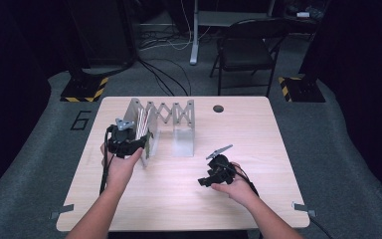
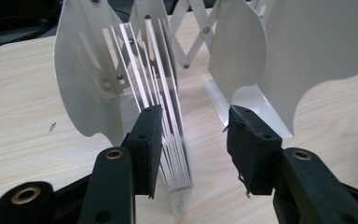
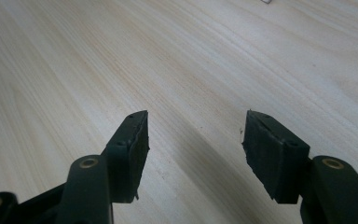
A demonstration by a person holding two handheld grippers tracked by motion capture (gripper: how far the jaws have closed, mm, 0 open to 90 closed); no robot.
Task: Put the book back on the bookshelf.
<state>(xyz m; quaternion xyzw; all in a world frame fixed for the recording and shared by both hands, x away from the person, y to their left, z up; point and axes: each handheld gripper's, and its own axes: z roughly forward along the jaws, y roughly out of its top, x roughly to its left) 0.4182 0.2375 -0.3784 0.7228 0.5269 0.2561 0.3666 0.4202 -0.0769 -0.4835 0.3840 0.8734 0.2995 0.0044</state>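
A white metal accordion rack (image 1: 171, 113) stands on the far left part of the wooden table (image 1: 179, 204). A pack of thin clear flat sheets (image 2: 168, 121) leans upright in the rack's (image 2: 81, 79) leftmost slot. My left gripper (image 2: 196, 116) reaches around the pack's near edge. Its left pad (image 2: 147, 140) lies against the pack, while its right pad (image 2: 251, 149) stands well apart, so it is open. In the high view the left gripper (image 1: 142, 144) sits at the rack's near left end. My right gripper (image 3: 198, 119) is open over bare wood with nothing between its jaws, resting near the table's front right (image 1: 205, 180).
A round cable hole (image 1: 218, 108) sits at the table's far edge. Behind the table stand a folding chair (image 1: 246, 50) and a desk leg (image 1: 194, 45), with cables on the floor. The rack's wide right-hand dividers (image 2: 307, 60) rise close beside the left gripper.
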